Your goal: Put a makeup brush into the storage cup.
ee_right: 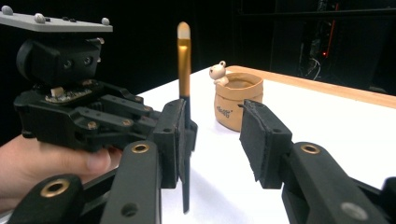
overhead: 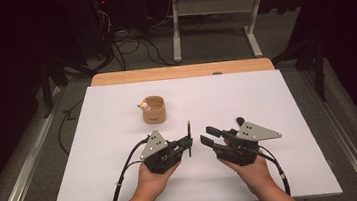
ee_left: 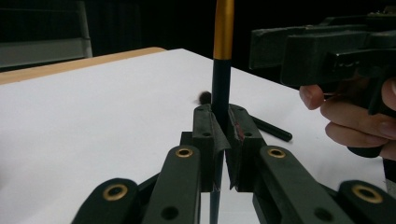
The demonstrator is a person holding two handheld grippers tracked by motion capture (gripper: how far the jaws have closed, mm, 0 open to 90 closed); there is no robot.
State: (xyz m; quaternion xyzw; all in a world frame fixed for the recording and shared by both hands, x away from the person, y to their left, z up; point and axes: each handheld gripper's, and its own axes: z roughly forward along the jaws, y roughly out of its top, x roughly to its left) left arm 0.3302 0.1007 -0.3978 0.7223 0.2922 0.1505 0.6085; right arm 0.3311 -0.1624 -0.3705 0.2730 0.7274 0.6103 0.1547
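My left gripper (overhead: pixel 189 143) is shut on a thin brush (overhead: pixel 189 135) and holds it upright above the white table. In the left gripper view the jaws (ee_left: pixel 220 114) pinch the brush (ee_left: pixel 221 79) on its black handle, below the gold ferrule. My right gripper (overhead: pixel 206 134) faces it from the right. Its jaws (ee_right: pixel 215 140) are open, with the brush (ee_right: pixel 184 60) standing just past the left pad and no pad pressing on it. A second brush (overhead: pixel 240 121) with dark bristles lies on the table behind the right gripper, also seen as a second brush (ee_left: pixel 271 130) in the left gripper view.
A tan cup (overhead: pixel 154 109) with a small animal figure on its rim stands farther back on the white sheet (overhead: pixel 266 96); the cup (ee_right: pixel 238 100) shows beyond the open jaws. A wooden table edge (overhead: pixel 178 72) runs along the far side, with cables and a desk frame (overhead: pixel 175 30) on the floor.
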